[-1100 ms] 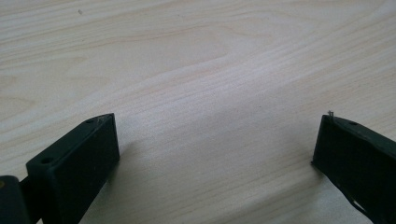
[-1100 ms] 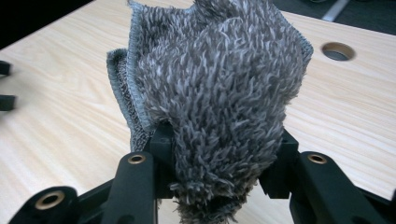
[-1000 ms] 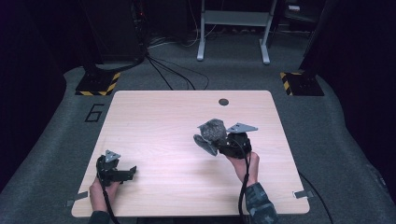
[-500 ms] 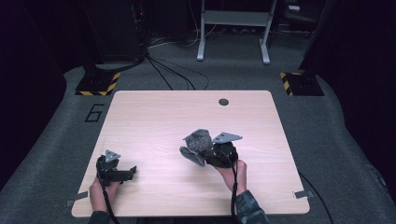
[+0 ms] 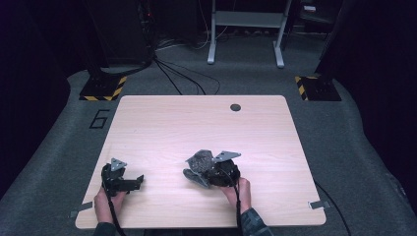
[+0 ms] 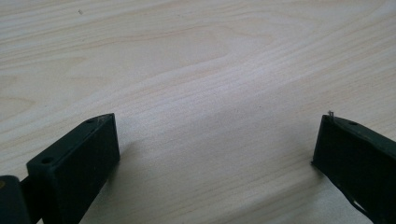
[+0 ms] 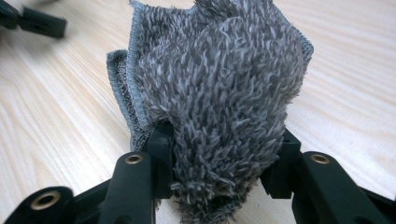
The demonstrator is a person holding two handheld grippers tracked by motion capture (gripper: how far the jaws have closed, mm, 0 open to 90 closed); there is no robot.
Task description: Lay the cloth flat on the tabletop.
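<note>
Right gripper (image 5: 199, 169) clamped on bunched grey microfibre cloth (image 7: 219, 88), pointing toward 10 o'clock; left gripper (image 5: 139, 181) agape, low over worktop (image 5: 196, 123), aimed toward 3 o'clock.

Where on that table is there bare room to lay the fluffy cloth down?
Bare: the far half up to the dark hole, and the strip between the left gripper and the right gripper. Crowded: around the grey cloth.

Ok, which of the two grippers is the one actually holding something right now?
The right gripper: its jaws are clamped on a bunched grey cloth. The left gripper rests near the table's front left corner with its jaws spread apart over bare wood.
</note>
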